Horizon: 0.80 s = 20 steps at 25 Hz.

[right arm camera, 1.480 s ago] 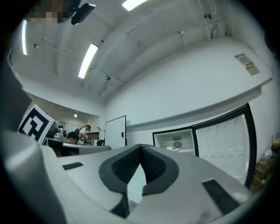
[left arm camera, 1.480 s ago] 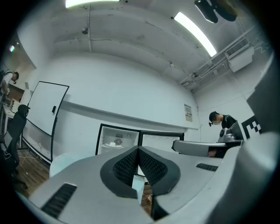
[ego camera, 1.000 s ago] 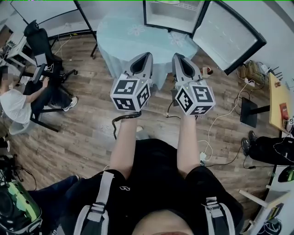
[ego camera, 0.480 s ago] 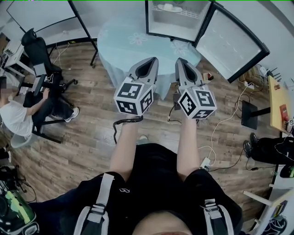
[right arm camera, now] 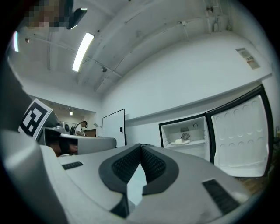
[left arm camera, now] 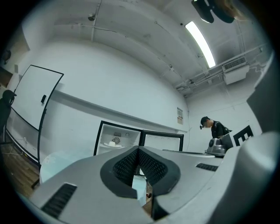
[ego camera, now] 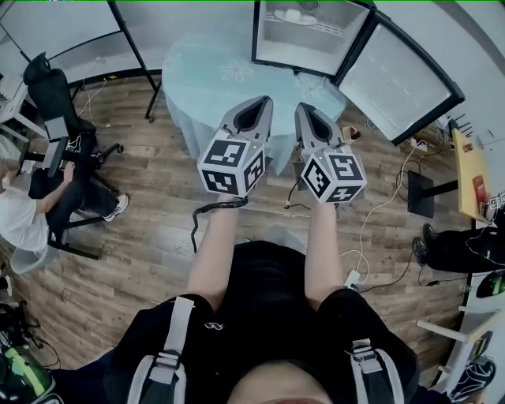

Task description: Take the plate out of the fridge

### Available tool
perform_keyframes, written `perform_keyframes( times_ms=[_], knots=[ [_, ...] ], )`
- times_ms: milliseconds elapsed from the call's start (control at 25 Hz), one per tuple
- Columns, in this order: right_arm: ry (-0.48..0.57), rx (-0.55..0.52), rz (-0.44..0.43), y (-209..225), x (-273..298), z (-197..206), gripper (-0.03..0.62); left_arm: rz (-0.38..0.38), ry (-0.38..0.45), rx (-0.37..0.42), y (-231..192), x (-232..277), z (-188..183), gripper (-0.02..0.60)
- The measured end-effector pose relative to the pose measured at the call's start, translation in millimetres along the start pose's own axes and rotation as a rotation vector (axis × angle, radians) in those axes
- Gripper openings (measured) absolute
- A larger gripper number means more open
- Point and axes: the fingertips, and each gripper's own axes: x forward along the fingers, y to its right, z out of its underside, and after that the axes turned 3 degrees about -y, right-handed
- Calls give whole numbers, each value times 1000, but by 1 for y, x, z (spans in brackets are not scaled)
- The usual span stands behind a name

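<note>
One plate (ego camera: 291,15), one fridge (ego camera: 304,49)

We find a round table (ego camera: 207,72) under a pale blue cloth (ego camera: 237,69), standing on the plank floor (ego camera: 142,213), where loose cables (ego camera: 364,221) lie. In the open fridge (ego camera: 304,49), a white plate (ego camera: 293,15) rests on the wire shelf (ego camera: 319,26).
</note>
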Motion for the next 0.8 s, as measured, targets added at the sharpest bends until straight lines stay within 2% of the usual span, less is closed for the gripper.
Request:
perform_keyframes(
  times_ms=[120, 240, 560, 800],
  knots=[
    [23, 5, 58, 17, -3, -13, 5, 21, 14, -23, -5, 1, -5, -5],
    [30, -3, 91, 26, -1, -22, 5, 2, 34, -52, -16, -2, -11, -5],
    [34, -51, 54, 4, 22, -20, 5, -66, 64, -149, -67, -14, -8, -5],
    [98, -44, 86, 33, 25, -37, 5, -18, 83, -144, -61, 13, -15, -5]
  ],
)
